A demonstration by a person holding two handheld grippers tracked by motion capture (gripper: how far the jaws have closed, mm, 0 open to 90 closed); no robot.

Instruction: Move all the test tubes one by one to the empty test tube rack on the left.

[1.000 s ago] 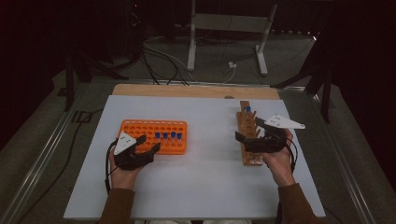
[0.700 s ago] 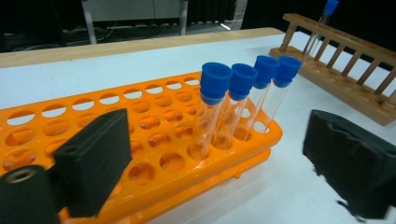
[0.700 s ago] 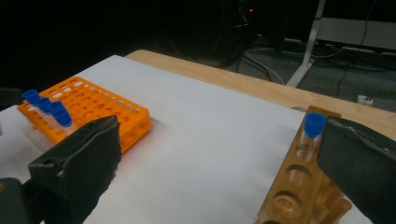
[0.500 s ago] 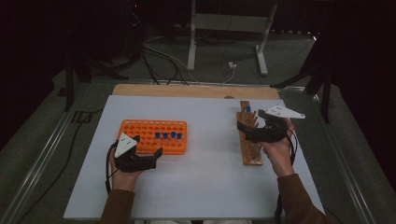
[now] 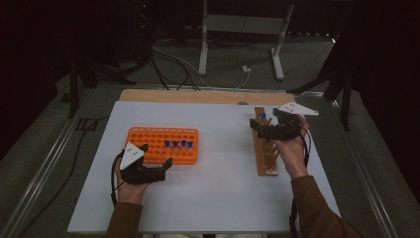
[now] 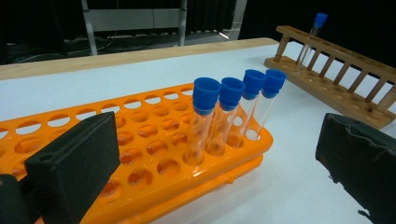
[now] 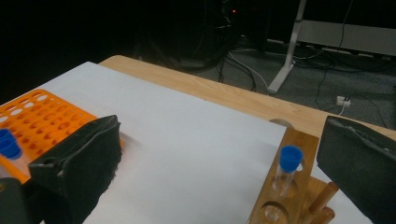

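Test tubes are being moved from the orange tube rack to the wooden rack, both standing well apart on the white worktop. Four blue-capped tubes stand upright in a row at one end of the orange tube rack, and one blue-capped tube is already seated at the far end of the wooden rack. The left hand-held gripper is held low, just beside the near edge of the orange tube rack, its jaws spread wide and empty after having just been opening; the forearm comes in from the bottom edge and the jaws point towards the tubes. For a clean pick, the nearest tube should be approached level, gripped on the glass below the cap and lifted straight up, so that its neighbours are not knocked. The right hand-held gripper is held over the far end of the wooden rack, jaws likewise spread and empty.
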